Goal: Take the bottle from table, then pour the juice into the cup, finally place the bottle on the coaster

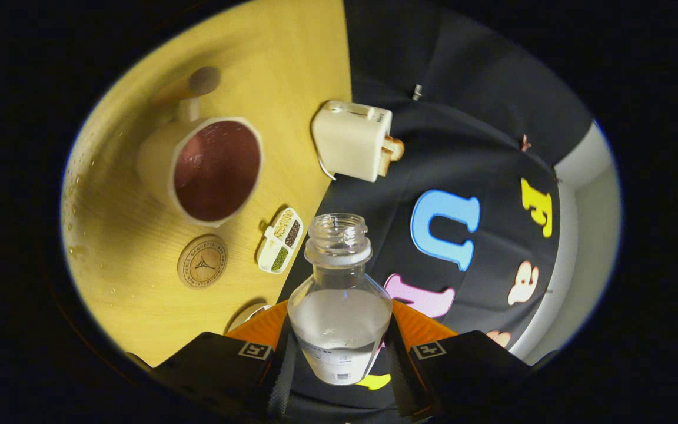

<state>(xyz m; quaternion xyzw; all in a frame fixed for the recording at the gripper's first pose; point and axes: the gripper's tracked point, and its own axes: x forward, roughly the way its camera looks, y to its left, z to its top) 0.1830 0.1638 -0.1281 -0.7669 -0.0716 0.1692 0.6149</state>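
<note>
The gripper [339,359] sits at the bottom centre of the frame with its two fingers clamped on the bottle [339,306], one pressing each side of the clear body. The bottle stands between the fingers and reaches up toward the middle of the frame, its uncapped mouth open and ribbed with thread. Clear liquid fills the lower part of the body; a white label near its base is cut short by the fingers.

The whole scene is tilted, so the wooden table [139,294] fills the left half of the frame. The cup [203,168], white outside and dark reddish inside, lies in the upper left, its mouth turned toward the camera and a handle sticking out of its upper side. Whether it holds any juice is hard to make out. Just below the cup, in the lower left, lies the round wooden coaster [202,261] with a dark emblem, bare on top and well apart from the bottle.

Between the coaster and the bottle's neck is a small divided tray [281,240] with green, brown and pale fillings. At the upper centre, at the table's edge, stands a white toaster [351,140] with a slice of bread [391,154] poking from its slot and a thin cord trailing from it. No object lies between the bottle's mouth and the cup.

A pale rounded shape [251,312] beside the left finger is largely hidden and cannot be identified. Small wet drops [74,224] speckle the table's far left edge.
</note>
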